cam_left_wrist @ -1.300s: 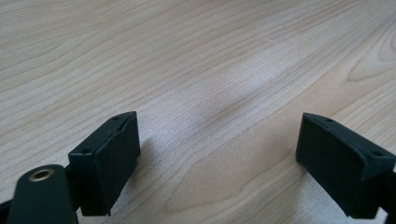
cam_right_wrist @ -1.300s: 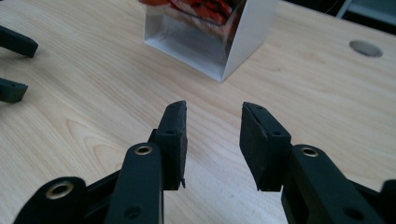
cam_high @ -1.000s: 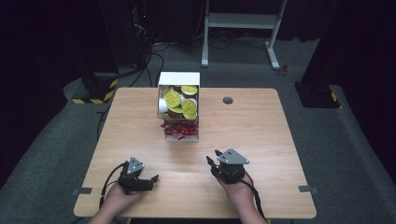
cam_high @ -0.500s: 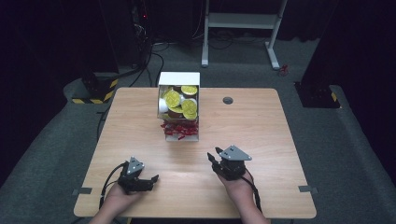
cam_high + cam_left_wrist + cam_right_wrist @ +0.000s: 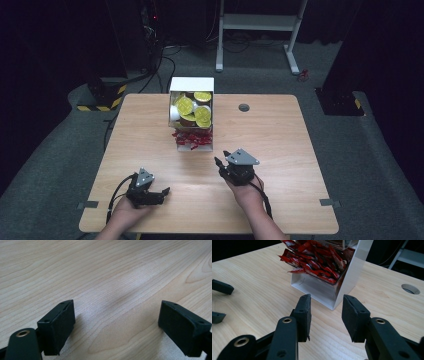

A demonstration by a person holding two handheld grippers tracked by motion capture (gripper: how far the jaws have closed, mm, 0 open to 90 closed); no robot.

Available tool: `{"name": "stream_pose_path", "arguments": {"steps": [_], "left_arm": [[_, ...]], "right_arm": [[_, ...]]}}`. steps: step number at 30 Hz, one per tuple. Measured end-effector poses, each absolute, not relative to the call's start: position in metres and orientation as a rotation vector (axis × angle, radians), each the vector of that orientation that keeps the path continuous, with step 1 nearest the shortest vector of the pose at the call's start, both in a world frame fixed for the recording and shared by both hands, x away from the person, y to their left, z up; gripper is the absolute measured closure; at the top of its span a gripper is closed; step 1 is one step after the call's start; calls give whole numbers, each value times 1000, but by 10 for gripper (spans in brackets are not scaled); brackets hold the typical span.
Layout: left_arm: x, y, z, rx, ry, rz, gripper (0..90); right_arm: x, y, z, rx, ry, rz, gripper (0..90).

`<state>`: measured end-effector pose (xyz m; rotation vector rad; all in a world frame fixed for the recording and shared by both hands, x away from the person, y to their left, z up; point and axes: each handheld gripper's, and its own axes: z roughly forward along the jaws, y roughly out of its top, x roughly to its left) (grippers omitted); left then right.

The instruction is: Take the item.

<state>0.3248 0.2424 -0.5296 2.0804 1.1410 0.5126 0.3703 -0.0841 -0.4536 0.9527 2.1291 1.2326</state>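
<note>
— How are the two hands placed?

— Both forearms come in from the near edge. The left hand holds the left gripper low over the wood, jaws pointing to the right and spread wide with nothing between them.

— And the other one?

— The right hand holds the right gripper further forward, pointing away from the person. Its jaws stand a small gap apart, also empty.
</note>
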Motion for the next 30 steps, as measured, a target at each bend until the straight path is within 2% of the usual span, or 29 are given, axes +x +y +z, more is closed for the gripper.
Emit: {"name": "stream_pose_path", "arguments": {"steps": [30], "left_arm": [[325, 242, -530, 2083, 1135, 509, 145]], "right_arm": [[414, -69, -453, 1001, 2120, 1200, 614]]}}
